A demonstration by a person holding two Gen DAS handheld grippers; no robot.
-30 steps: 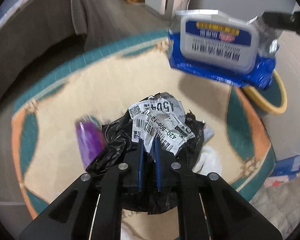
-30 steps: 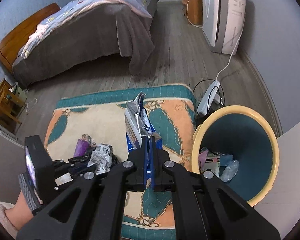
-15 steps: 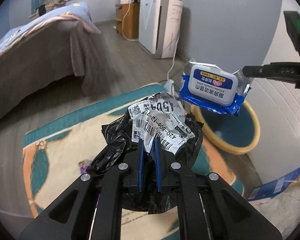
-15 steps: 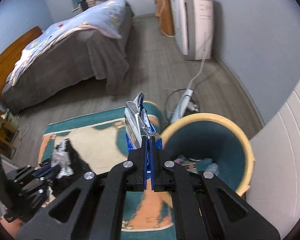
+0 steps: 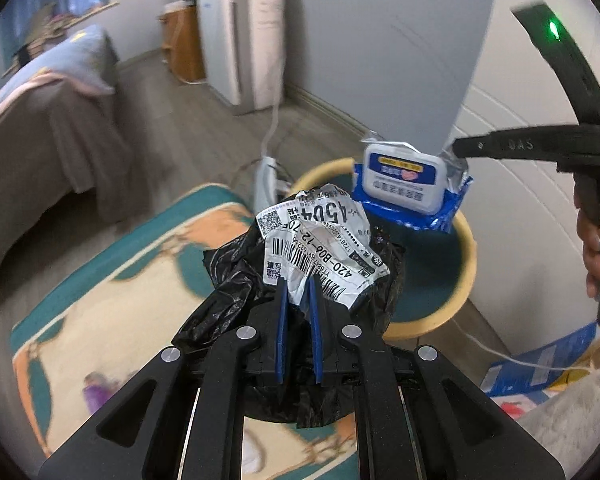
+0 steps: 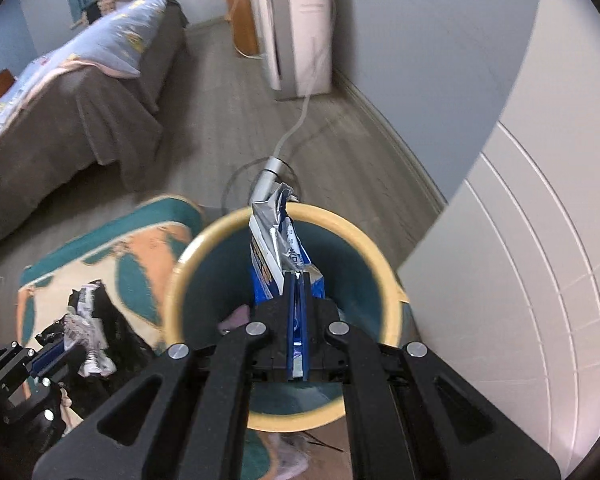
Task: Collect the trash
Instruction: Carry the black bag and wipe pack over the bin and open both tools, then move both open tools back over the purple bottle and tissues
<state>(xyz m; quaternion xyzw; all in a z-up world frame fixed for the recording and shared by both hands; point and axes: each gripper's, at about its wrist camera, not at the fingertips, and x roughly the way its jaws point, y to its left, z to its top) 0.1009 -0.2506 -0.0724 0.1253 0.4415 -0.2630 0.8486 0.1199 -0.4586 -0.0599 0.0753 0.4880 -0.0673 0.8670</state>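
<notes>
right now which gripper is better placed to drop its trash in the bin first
Right. The right gripper holds the blue wipes pack directly over the open bin. The left gripper, shut on the black bag with crumpled label, looks short of the rim, over the rug's edge.

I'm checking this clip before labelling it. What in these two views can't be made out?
- Bin contents: right wrist view, mostly hidden by the wipes pack and right gripper.
- Purple item on the rug: left wrist view, too blurred to identify.
- Black bag: its lower part is hidden behind the left gripper.
- Blue box: left wrist view, cut off at the edge.
</notes>
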